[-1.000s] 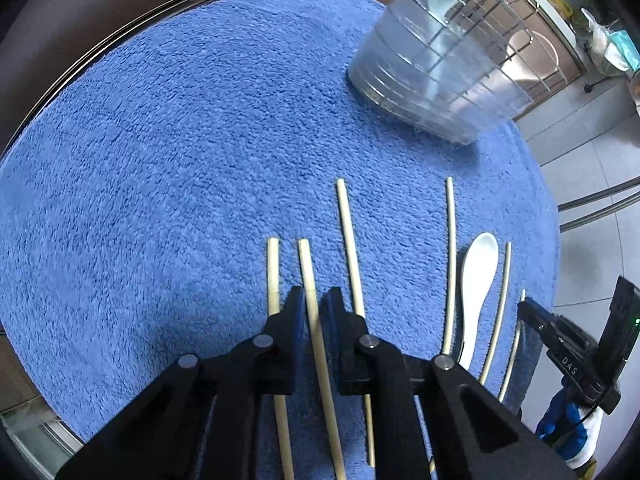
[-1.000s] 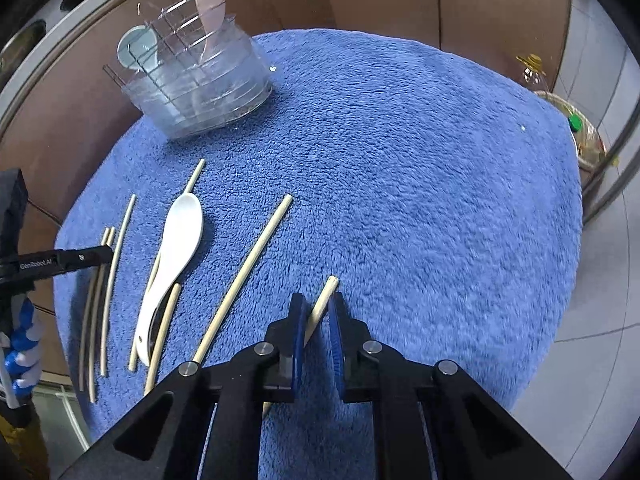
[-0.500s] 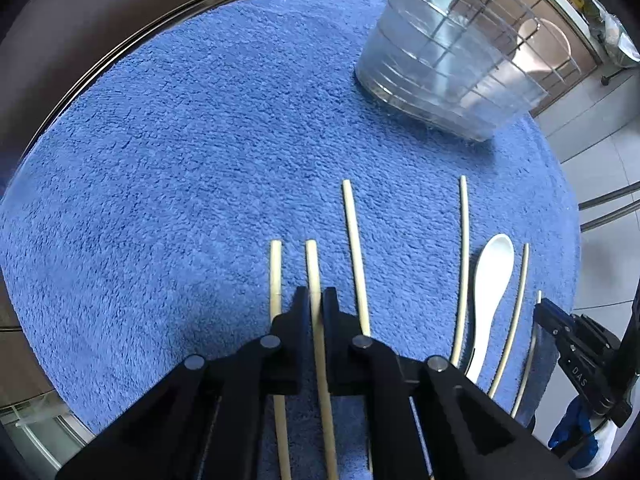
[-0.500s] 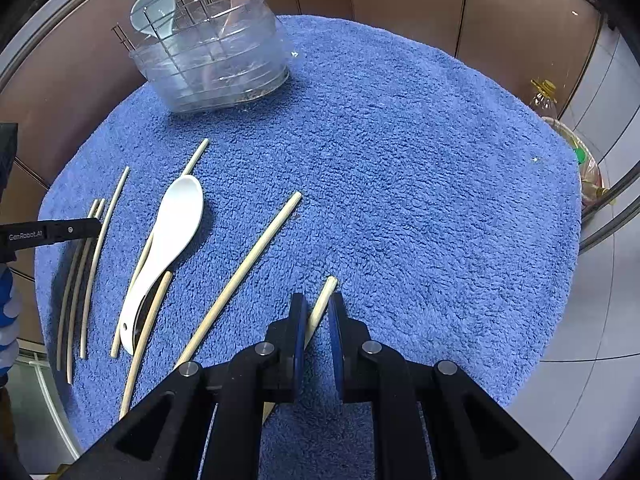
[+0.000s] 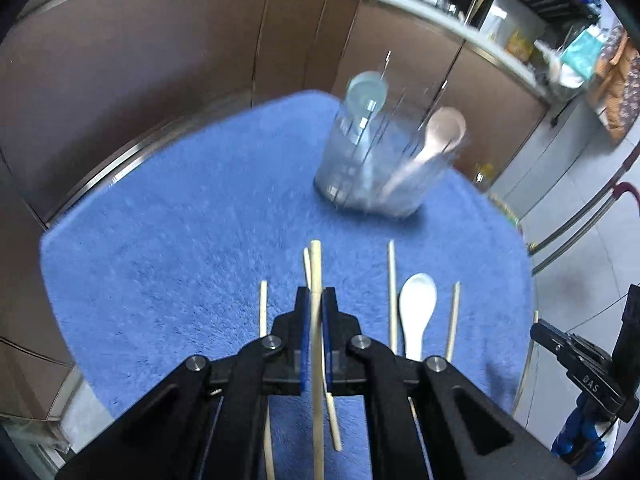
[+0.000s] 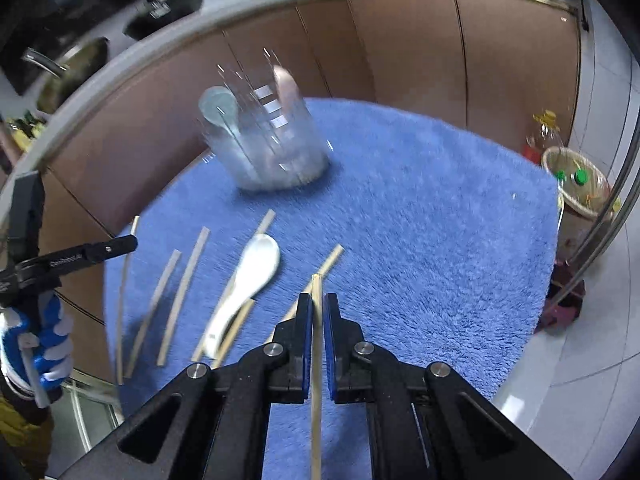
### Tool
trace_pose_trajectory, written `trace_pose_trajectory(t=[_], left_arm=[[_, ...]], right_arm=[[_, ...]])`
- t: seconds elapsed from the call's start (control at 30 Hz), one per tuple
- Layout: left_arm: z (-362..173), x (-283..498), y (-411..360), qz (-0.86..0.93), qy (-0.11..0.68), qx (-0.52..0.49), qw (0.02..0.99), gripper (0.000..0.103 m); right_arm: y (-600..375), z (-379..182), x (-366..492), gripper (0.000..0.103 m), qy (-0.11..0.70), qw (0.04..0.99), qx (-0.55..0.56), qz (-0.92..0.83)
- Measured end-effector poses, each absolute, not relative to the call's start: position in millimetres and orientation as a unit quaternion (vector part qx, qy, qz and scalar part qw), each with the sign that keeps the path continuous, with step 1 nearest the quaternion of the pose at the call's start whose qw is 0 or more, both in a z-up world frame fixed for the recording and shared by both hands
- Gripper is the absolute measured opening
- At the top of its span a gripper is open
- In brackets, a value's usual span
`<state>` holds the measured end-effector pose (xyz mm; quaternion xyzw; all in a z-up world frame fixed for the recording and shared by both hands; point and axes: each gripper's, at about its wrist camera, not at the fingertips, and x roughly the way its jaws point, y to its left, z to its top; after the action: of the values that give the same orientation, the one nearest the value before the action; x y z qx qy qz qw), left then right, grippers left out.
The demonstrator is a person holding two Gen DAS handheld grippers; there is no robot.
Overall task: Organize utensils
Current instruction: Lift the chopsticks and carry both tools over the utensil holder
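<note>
Two chopsticks are being carried: left gripper and right gripper are each pinching one. Keeping them upright should help in reaching the holder.

Right gripper clamped on one chopstick, lifted off the blue mat; white spoon lies just left of it among loose chopsticks, clear holder stands beyond the spoon
</note>
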<state>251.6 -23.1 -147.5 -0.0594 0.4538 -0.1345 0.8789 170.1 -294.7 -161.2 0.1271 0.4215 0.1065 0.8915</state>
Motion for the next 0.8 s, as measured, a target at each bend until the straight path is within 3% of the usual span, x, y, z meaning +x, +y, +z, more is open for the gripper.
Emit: trace_pose_trajectory(t=[0.37, 0.63, 0.8], left_arm=[[-36, 231, -6, -0.143, 0.312, -0.069, 0.937, 0.005], [40, 285, -21, -0.168, 0.208, -0.107, 0.958, 0.005], [45, 335, -42, -0.168, 0.171, -0.123, 0.963, 0.005]], right_arm=[[-269, -53, 149, 0.006, 0.277, 0.941, 0.116, 0.153], [-249, 30, 205, 0.006, 0.16, 0.966, 0.1, 0.175], [-248, 45, 262, 0.006, 0.109, 0.976, 0.098, 0.162]])
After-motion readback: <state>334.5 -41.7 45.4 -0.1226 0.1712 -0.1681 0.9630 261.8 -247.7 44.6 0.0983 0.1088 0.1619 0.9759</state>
